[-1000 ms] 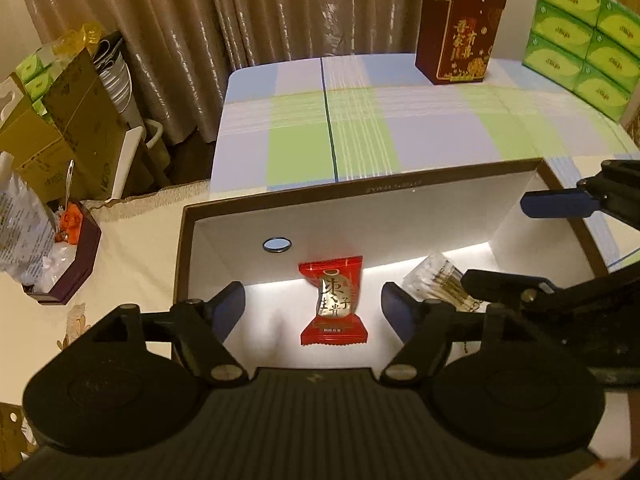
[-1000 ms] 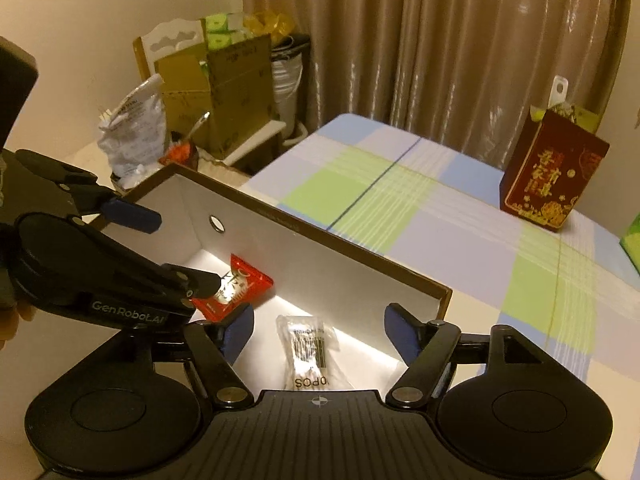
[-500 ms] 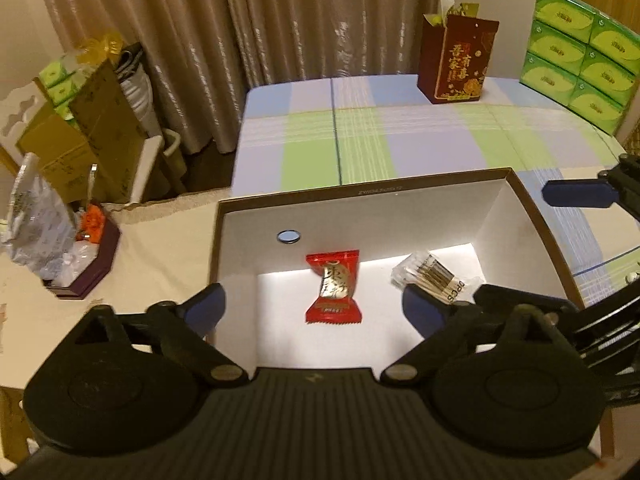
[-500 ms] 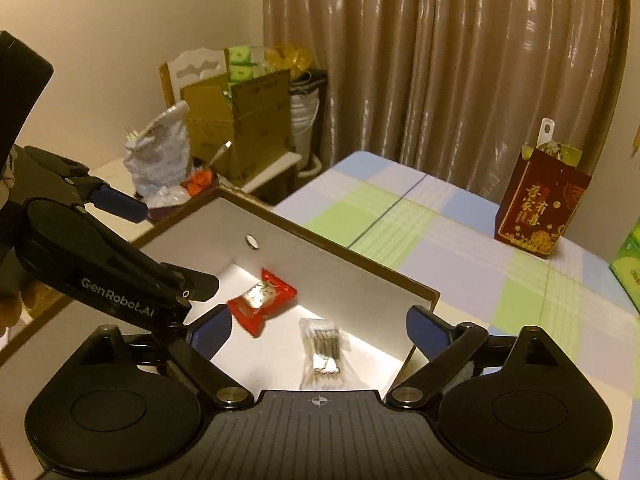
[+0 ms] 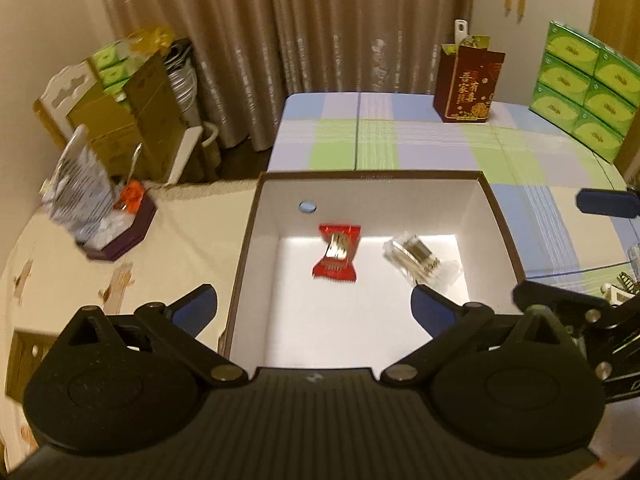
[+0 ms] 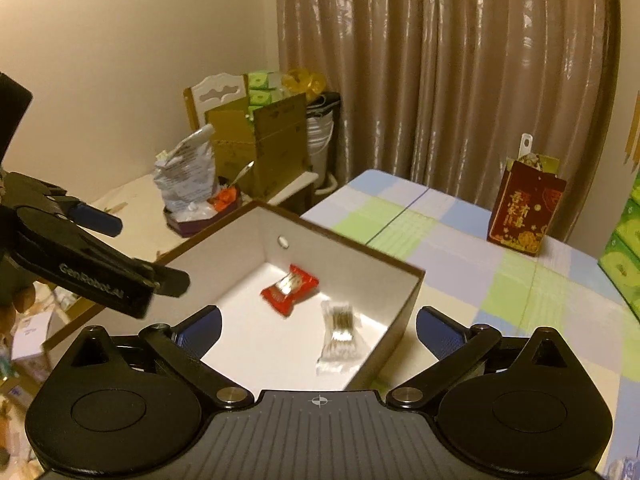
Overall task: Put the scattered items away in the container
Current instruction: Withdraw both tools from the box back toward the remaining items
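A: Both tongs are seen held above the box, left tongs spread apart and empty, right tongs likewise parted with nothing gripped.

B: And the items?

A: The red candy and the clear packet are found lying on the box floor, near each other but apart.

B: The next step?

A: Probably a search for strays on the table; a clean lift clear of the box walls is advised.

In the box on the table, the candy packet lies left of the clear sachet.
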The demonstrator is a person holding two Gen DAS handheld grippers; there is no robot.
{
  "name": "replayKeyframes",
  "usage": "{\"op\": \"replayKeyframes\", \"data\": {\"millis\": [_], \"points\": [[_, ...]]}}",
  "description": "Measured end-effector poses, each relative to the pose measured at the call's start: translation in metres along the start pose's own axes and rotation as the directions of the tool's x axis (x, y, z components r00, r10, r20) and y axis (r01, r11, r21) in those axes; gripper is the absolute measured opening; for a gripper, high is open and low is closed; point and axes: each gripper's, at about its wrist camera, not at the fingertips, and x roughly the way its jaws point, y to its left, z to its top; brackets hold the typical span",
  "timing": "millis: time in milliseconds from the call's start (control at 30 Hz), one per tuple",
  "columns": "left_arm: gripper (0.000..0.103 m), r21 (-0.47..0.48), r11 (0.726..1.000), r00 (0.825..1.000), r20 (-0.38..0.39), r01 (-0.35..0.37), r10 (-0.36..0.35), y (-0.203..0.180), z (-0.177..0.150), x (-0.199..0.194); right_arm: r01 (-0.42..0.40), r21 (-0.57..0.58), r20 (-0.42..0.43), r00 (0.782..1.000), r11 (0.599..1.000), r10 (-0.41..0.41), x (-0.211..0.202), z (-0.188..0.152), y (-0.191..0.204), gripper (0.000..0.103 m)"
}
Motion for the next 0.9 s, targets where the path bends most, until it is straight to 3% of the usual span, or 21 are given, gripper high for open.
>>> {"op": "replayKeyframes", "data": {"millis": [467,900], "points": [[0.102,-0.100,0.993,0.998,-0.033,-0.056,0.053,-0.022,-0.080,-0.074,-0.086,-0.064,-0.026,0.996,0.994,0.085,-0.067,-0.055,0.022,0.101],[0.102,-0.134,0.984,0.991,-0.080,-0.114,0.104,-0.046,-0.133,-0.110,-0.151,-0.121,-0.082,0.986,0.981,0.142,-0.099,-0.093,0.030,0.101]]}}
